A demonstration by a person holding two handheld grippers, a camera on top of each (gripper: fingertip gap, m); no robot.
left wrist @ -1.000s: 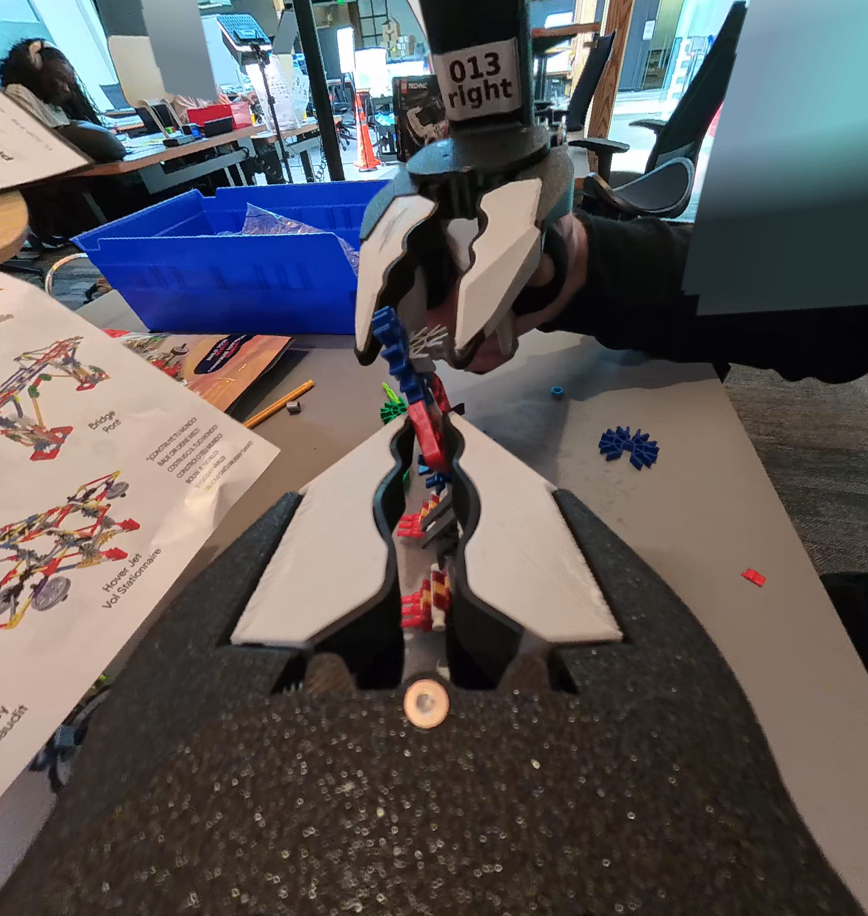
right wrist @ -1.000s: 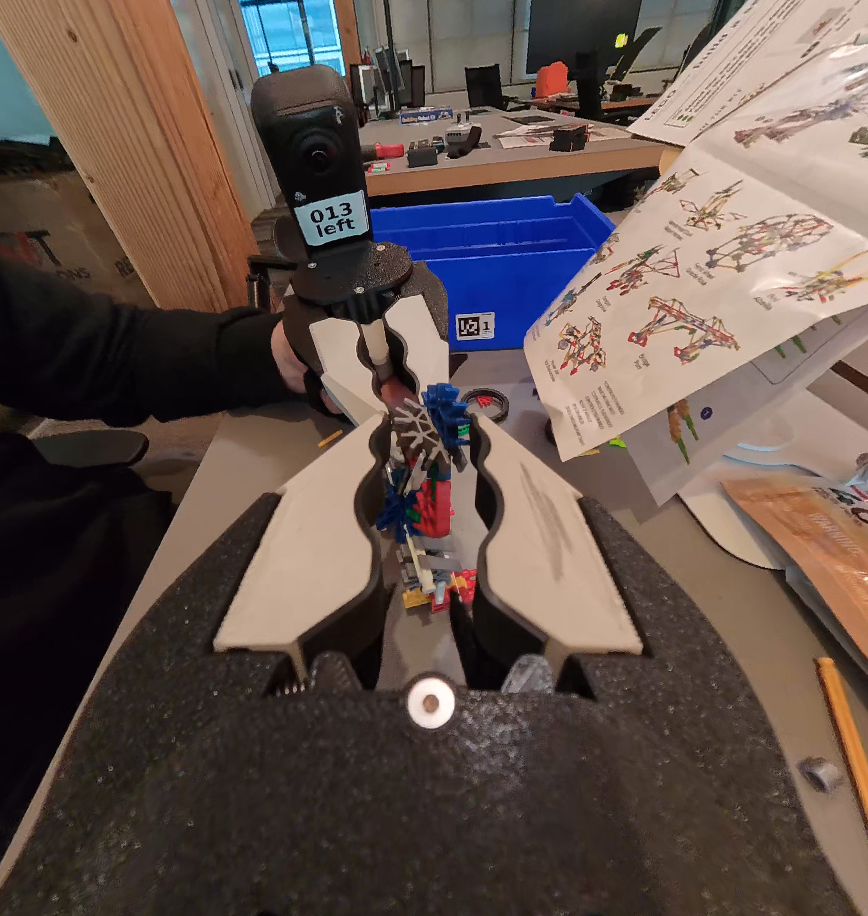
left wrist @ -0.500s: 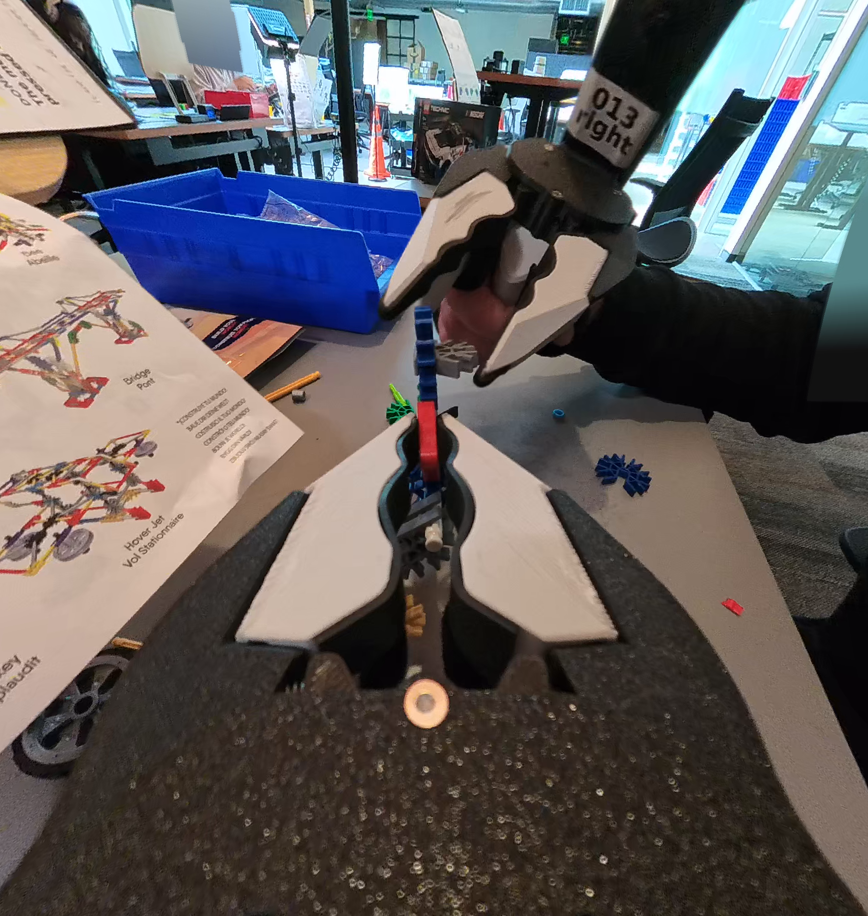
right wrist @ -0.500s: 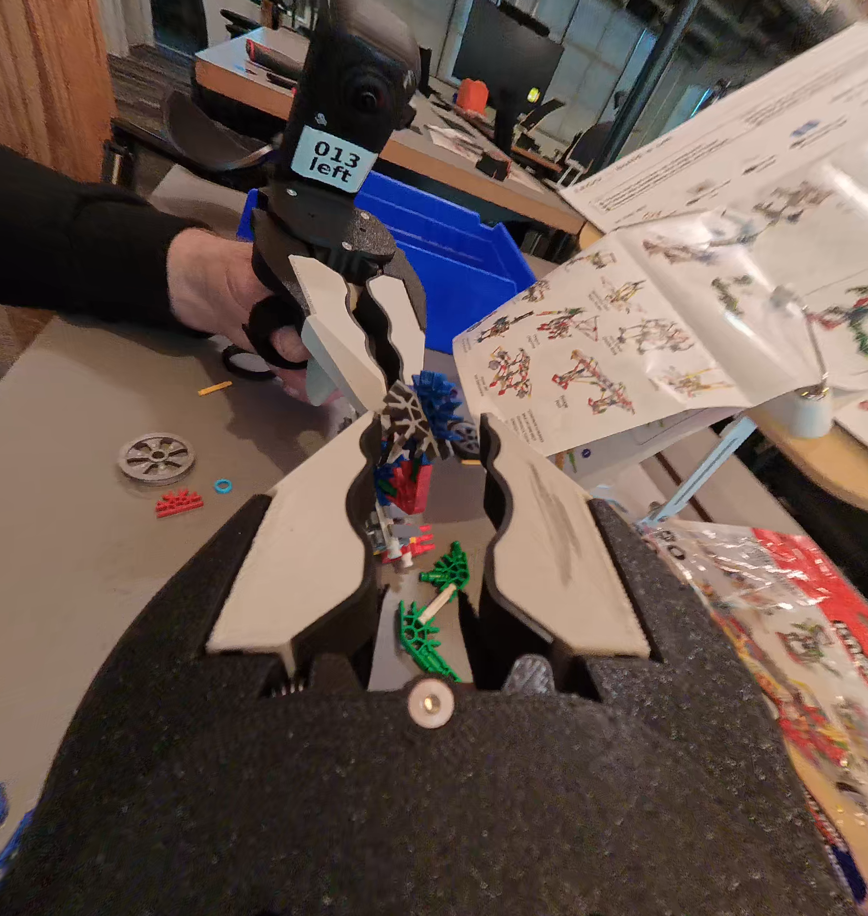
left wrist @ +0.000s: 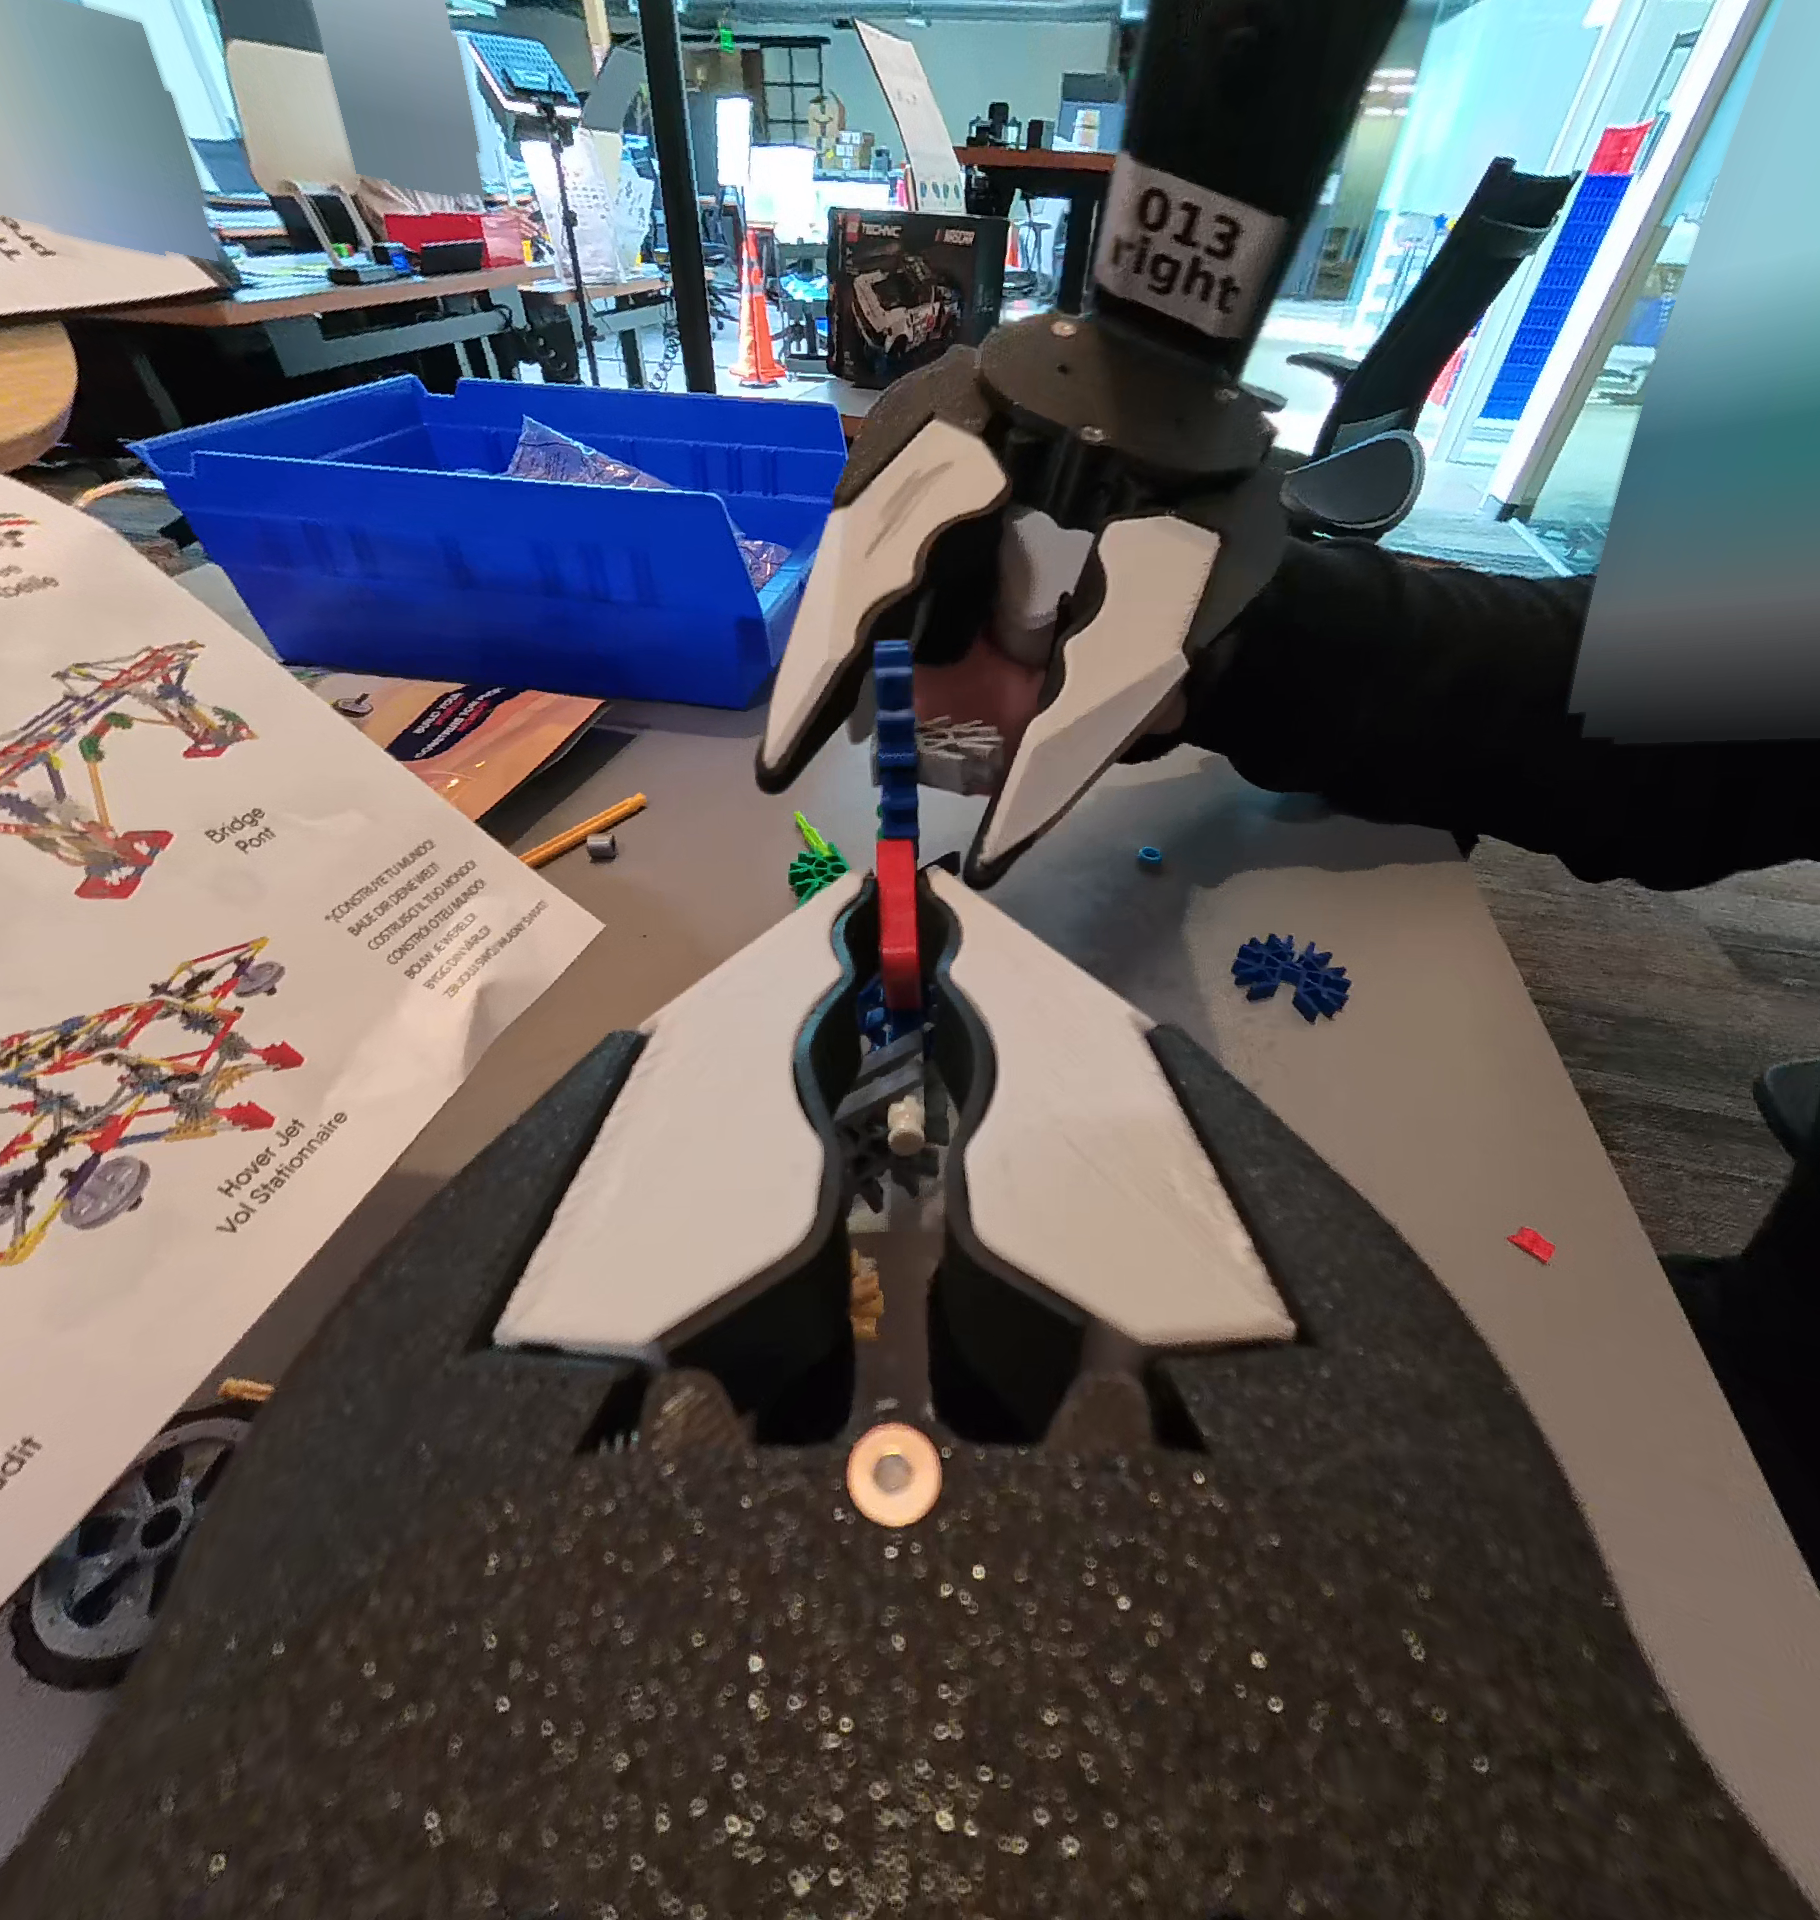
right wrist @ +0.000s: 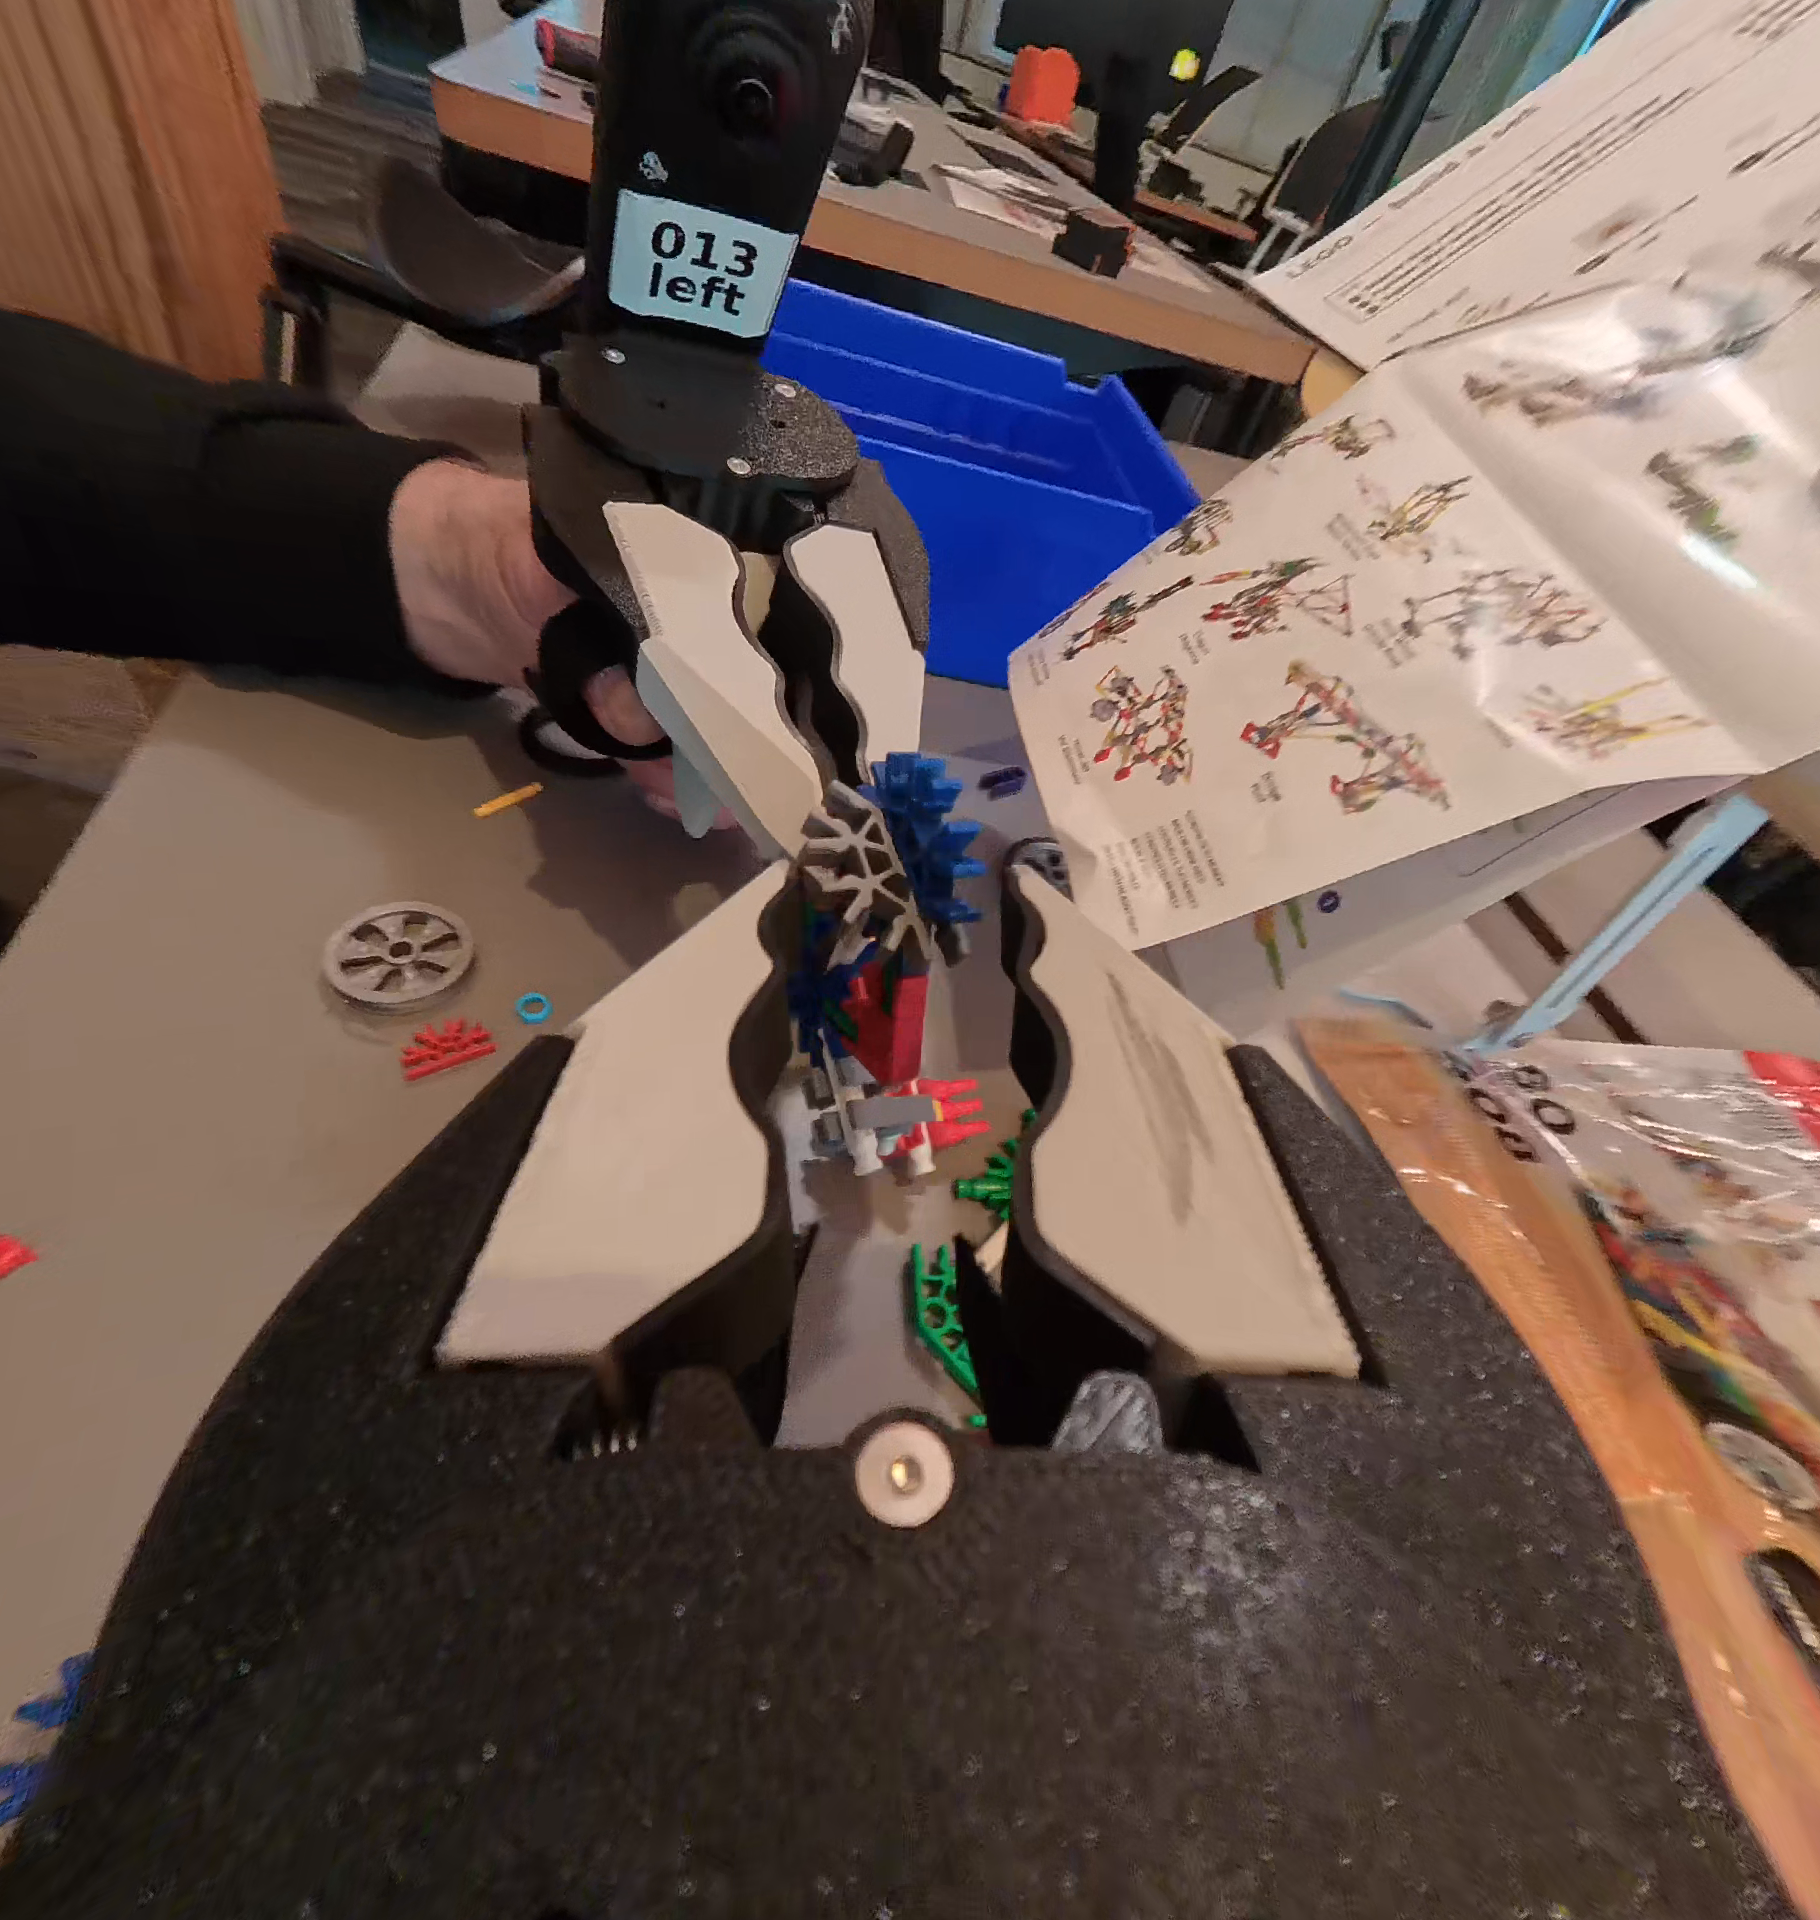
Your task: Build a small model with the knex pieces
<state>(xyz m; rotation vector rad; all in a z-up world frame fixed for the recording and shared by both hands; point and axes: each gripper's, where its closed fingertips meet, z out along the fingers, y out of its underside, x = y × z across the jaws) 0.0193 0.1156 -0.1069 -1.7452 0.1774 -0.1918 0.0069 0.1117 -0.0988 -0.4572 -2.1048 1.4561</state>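
An open workshop with desks and chairs is lying behind a grey table [left wrist: 1332,1143]. The left gripper [left wrist: 898,883] is clamping a small build of coloured rods and connectors [left wrist: 895,914] above the table's middle. The right gripper [left wrist: 921,800] is hanging spread around the build's grey snowflake connector [right wrist: 864,862]. A blue bin [left wrist: 490,551] is sitting at the far edge, with loose pieces scattered about.
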